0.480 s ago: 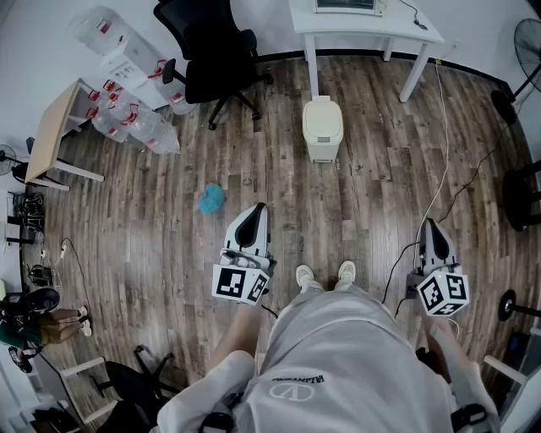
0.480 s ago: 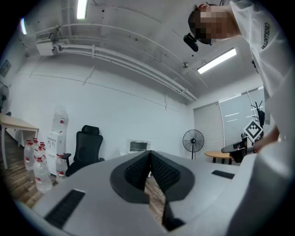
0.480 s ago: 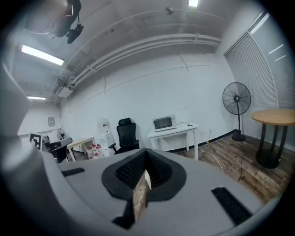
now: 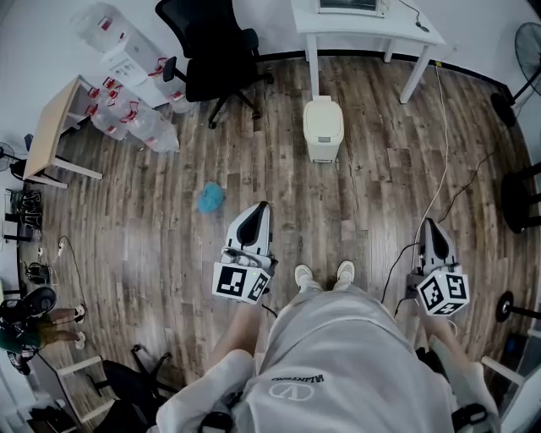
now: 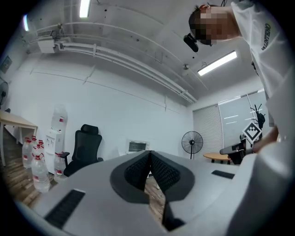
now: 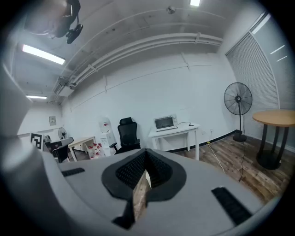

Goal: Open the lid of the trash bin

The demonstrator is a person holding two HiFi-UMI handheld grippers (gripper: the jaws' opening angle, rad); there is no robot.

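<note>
A cream trash bin [image 4: 323, 128] stands on the wood floor with its lid down, just in front of the white desk [image 4: 363, 25]. My left gripper [image 4: 263, 206] hangs well short of it, near my feet, jaws shut with nothing between them. Off to the right, my right gripper [image 4: 429, 223] is also shut and empty, pointing forward. In the left gripper view its jaws [image 5: 150, 154] meet at the tip; the right gripper view shows the same [image 6: 145, 153]. The bin is hidden behind the jaws in both gripper views.
A black office chair [image 4: 215, 59] stands left of the bin. Water bottles [image 4: 135, 118] and a wooden table [image 4: 51, 135] are at the far left. A blue cloth [image 4: 210, 199] lies on the floor. A cable [image 4: 444, 169] runs along the right. A fan [image 6: 238, 106] stands right.
</note>
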